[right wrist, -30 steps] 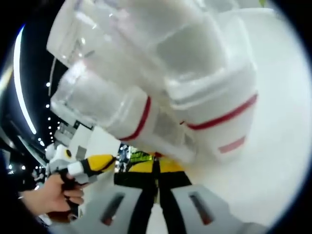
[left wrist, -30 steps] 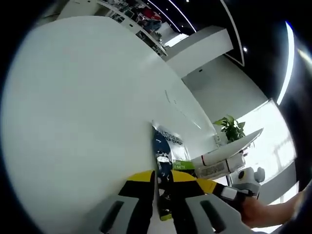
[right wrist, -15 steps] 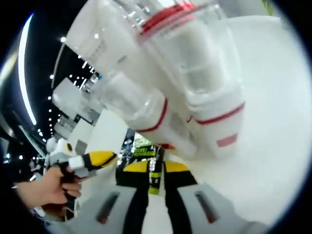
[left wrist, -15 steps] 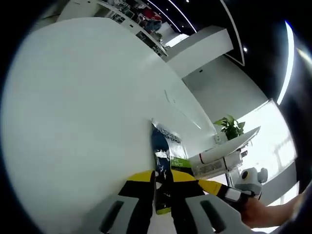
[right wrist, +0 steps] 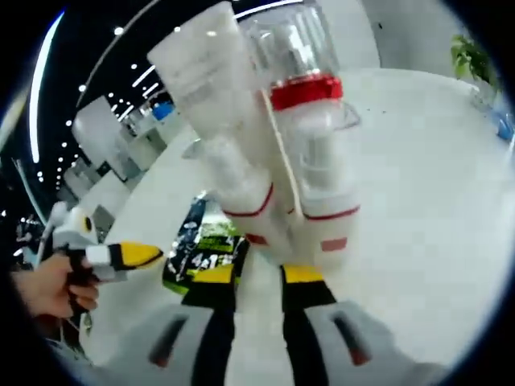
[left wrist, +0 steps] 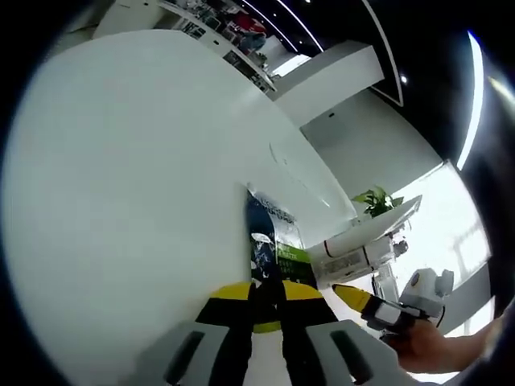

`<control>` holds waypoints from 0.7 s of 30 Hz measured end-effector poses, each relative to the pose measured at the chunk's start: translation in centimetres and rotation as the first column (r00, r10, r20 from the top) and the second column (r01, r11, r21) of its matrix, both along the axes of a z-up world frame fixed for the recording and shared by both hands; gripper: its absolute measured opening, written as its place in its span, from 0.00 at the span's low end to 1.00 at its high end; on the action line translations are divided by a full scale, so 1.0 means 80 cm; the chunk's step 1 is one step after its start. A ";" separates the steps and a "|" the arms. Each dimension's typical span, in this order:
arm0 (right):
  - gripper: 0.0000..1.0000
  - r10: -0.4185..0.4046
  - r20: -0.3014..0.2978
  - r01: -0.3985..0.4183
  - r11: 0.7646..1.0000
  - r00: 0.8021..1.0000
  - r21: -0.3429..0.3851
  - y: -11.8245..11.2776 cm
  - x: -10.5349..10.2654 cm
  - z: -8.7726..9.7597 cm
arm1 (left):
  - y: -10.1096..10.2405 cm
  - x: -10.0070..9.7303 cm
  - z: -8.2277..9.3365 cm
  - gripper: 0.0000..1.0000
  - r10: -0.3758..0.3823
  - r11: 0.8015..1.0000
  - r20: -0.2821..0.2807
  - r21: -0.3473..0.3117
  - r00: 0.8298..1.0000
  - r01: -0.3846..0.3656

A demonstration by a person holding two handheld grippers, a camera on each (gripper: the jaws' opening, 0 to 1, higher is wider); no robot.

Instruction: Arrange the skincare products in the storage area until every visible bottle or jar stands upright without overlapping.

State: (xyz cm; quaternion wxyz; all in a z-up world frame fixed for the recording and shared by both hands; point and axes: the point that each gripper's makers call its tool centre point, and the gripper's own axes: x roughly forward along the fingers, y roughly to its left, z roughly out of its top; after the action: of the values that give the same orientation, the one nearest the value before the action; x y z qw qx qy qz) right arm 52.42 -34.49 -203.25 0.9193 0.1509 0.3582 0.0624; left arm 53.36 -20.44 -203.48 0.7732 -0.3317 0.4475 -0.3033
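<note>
Left gripper view: left claw (left wrist: 265, 318) is seen at the bottom, its yellow-tipped jaws nearly together and clamped on the near end of a flat dark sachet (left wrist: 269, 245) with a green label; the sachet lies on the white table (left wrist: 137, 177), reaching away from the jaws; past it a white tube (left wrist: 358, 245) with a red band is seen beside a clear-capped container, both leaning across the view; whether they stand upright cannot be told from this tilted view; the right claw (left wrist: 354, 297) comes in at lower right, held by a hand (left wrist: 430, 354); a potted plant (left wrist: 374, 203) is seen behind the table's far edge.

Right gripper view: right claw (right wrist: 257, 277) is seen with jaws parted and nothing between them; just beyond the tips stand the tube (right wrist: 221, 137) and a clear-capped jar (right wrist: 310, 137) with a red ring, touching each other; the sachet (right wrist: 201, 249) lies on the table (right wrist: 418, 185) just beside the tube's base; the left claw (right wrist: 133, 256) is seen there, gripped by a hand (right wrist: 48, 285).
</note>
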 end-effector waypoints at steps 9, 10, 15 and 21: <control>0.22 0.011 0.013 -0.011 0.999 1.000 -0.035 -0.001 0.006 0.002 | 0.013 -0.015 -0.002 0.11 0.013 1.000 -0.009 0.009 1.000 -0.013; 0.22 0.014 0.014 -0.013 0.999 1.000 -0.038 -0.001 0.007 0.002 | 0.014 -0.017 -0.002 0.11 0.013 1.000 -0.010 0.009 1.000 -0.013; 0.23 0.011 0.016 -0.011 0.999 1.000 -0.042 -0.001 0.009 0.003 | 0.014 -0.021 -0.003 0.11 0.007 1.000 -0.013 0.010 1.000 -0.007; 0.24 0.006 0.011 -0.006 0.999 1.000 -0.043 0.001 0.008 0.003 | 0.017 -0.022 -0.001 0.11 0.008 1.000 -0.009 0.008 1.000 -0.008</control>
State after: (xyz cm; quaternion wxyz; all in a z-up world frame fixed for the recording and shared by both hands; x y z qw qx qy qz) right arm 53.04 -34.45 -203.03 0.9240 0.1295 0.3550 0.0583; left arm 51.63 -19.05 -203.53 0.7737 -0.3317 0.4508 -0.2969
